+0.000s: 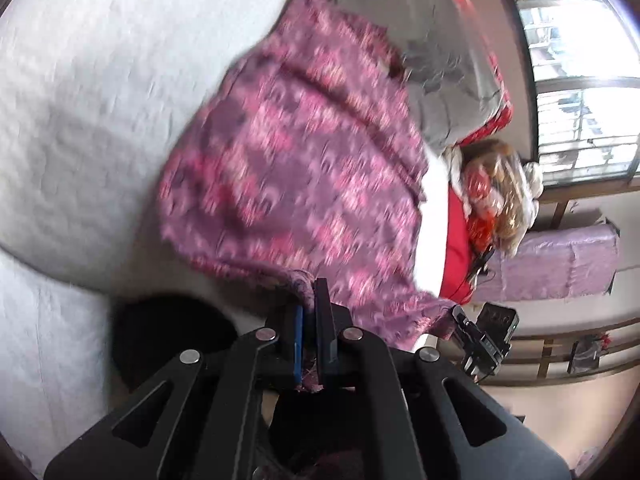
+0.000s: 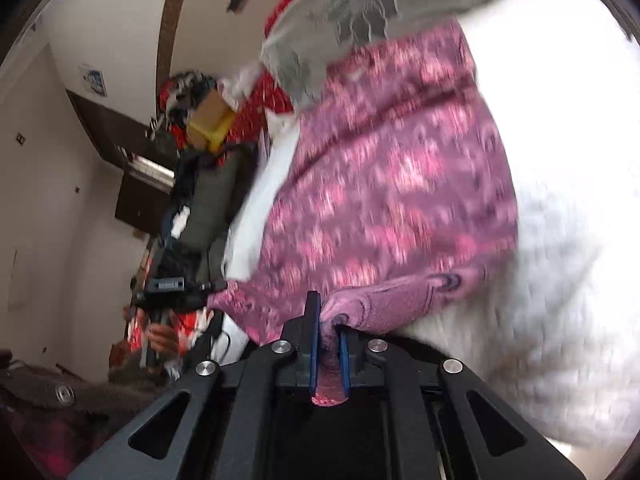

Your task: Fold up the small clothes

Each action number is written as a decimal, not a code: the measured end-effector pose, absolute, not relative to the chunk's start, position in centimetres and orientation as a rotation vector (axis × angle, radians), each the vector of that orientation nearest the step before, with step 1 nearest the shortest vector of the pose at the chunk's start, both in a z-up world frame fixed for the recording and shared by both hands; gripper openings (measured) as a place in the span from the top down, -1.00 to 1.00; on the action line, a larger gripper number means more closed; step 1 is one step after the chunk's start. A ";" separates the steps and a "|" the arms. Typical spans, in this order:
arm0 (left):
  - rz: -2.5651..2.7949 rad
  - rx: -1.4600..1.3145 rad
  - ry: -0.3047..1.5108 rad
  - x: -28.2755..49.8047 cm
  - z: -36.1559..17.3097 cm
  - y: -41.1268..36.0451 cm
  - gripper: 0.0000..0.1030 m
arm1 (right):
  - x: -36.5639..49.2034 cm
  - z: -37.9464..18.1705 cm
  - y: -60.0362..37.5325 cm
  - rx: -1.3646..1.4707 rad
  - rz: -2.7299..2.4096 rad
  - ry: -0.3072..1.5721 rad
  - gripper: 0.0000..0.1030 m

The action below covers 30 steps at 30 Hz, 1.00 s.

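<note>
A small purple garment with a pink pattern (image 1: 304, 168) hangs lifted over a white bed cover (image 1: 80, 100). My left gripper (image 1: 310, 304) is shut on one near corner of its hem, with cloth pinched between the pads. My right gripper (image 2: 328, 320) is shut on the other near corner of the purple garment (image 2: 392, 200), a fold bunched between its blue pads. In the left wrist view the right gripper (image 1: 460, 318) shows at the cloth's far corner. In the right wrist view the left gripper (image 2: 212, 287) shows at the cloth's left corner, held by a hand (image 2: 160, 340).
A grey flowered quilt with red lining (image 1: 440, 60) lies at the head of the bed. Beyond it are a heap of clothes (image 1: 496, 192), a purple wrapped bundle (image 1: 560, 260), a wooden rail and a window (image 1: 580, 80). A cardboard box (image 2: 212, 116) sits on a pile by the wall.
</note>
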<state>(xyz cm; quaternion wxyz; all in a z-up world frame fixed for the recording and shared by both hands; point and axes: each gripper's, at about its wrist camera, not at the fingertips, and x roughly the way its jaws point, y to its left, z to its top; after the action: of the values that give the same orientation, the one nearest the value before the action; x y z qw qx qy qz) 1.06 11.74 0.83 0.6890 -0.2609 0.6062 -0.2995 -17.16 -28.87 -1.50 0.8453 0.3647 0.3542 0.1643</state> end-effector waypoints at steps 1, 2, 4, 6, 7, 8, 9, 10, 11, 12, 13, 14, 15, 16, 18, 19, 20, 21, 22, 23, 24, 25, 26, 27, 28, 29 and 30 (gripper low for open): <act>-0.668 -0.594 1.340 1.7 1.2 11.8 0.95 | -16.5 -1.1 -29.2 0.784 0.337 0.728 0.85; -0.664 -0.606 1.321 2.4 1.6 11.8 0.95 | -16.1 -0.7 -29.8 0.800 0.325 0.709 0.85; -0.651 -0.627 1.289 3.9 2.2 11.9 0.95 | -15.2 -0.3 -30.8 0.825 0.297 0.673 0.85; -0.633 -0.659 1.255 5.7 2.7 11.8 0.95 | -13.9 0.0 -32.0 0.860 0.276 0.650 0.85; -0.625 -0.667 1.241 6.7 2.9 11.6 0.95 | -13.3 0.2 -32.8 0.874 0.263 0.642 0.85; -0.619 -0.672 1.231 7.5 2.9 11.4 0.95 | -12.5 0.4 -33.2 0.880 0.250 0.637 0.85; -0.612 -0.678 1.221 8.4 3.0 11.2 0.95 | -11.5 0.6 -33.7 0.888 0.235 0.631 0.85; -0.606 -0.682 1.210 9.6 3.1 10.9 0.95 | -10.8 0.7 -34.2 0.892 0.226 0.627 0.85; -0.603 -0.682 1.204 10.4 3.1 10.7 0.95 | -9.9 0.8 -34.6 0.899 0.211 0.620 0.85; -0.596 -0.683 1.196 11.4 3.1 10.4 0.95 | -8.8 1.0 -35.1 0.909 0.199 0.612 0.85; -0.591 -0.687 1.189 12.6 3.1 10.1 0.95 | -8.0 1.1 -35.5 0.912 0.190 0.604 0.85; -0.588 -0.695 1.187 13.5 3.0 10.0 0.95 | -7.1 1.2 -35.9 0.918 0.180 0.597 0.85; -0.589 -0.707 1.186 14.5 2.9 9.8 0.95 | -6.0 1.3 -36.4 0.929 0.170 0.593 0.85; -0.585 -0.717 1.185 15.6 2.9 9.5 0.95 | -5.0 1.2 -36.9 0.939 0.158 0.585 0.85; -0.578 -0.728 1.177 18.0 2.8 8.7 0.95 | -2.8 1.0 -38.0 0.972 0.141 0.571 0.85; -0.574 -0.731 1.173 19.1 2.8 8.3 0.95 | -1.8 0.9 -38.4 0.984 0.132 0.565 0.85; -0.573 -0.733 1.170 20.1 2.8 8.0 0.95 | -0.8 0.8 -38.9 0.994 0.119 0.558 0.85; -0.566 -0.735 1.167 21.3 2.8 7.6 0.95 | 0.3 0.7 -39.4 1.007 0.108 0.552 0.85; -0.564 -0.737 1.166 22.3 2.8 7.3 0.95 | 1.2 0.5 -39.9 1.019 0.098 0.545 0.85; -0.562 -0.738 1.165 23.5 2.7 6.8 0.95 | 2.2 0.4 -40.5 1.032 0.083 0.536 0.85; -0.552 -0.734 1.164 24.7 2.6 6.3 0.95 | 3.2 0.2 -41.1 1.045 0.069 0.527 0.85; -0.548 -0.733 1.164 25.6 2.5 6.0 0.95 | 4.1 0.0 -41.6 1.056 0.056 0.519 0.85; -0.539 -0.730 1.166 26.7 2.3 5.4 0.95 | 5.2 -0.3 -42.3 1.074 0.037 0.508 0.85; -0.518 -0.727 1.171 27.9 2.0 5.0 0.95 | 5.9 -0.6 -42.7 1.085 0.022 0.507 0.85; -0.502 -0.728 1.185 28.9 1.5 4.5 0.95 | 6.8 -1.1 -43.1 1.095 0.000 0.521 0.84; -0.488 -0.732 1.211 30.0 0.9 4.1 0.95 | 7.8 -1.7 -43.5 1.115 -0.025 0.553 0.74; -0.474 -0.741 1.242 30.9 0.4 3.7 0.95 | 8.9 -2.4 -43.9 1.144 -0.039 0.596 0.75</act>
<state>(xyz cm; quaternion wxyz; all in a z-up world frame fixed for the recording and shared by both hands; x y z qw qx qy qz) 30.88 3.75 0.35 0.7241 -0.3360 0.5627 -0.2149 8.86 -43.87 -2.36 0.7990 0.5332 0.2775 -0.0183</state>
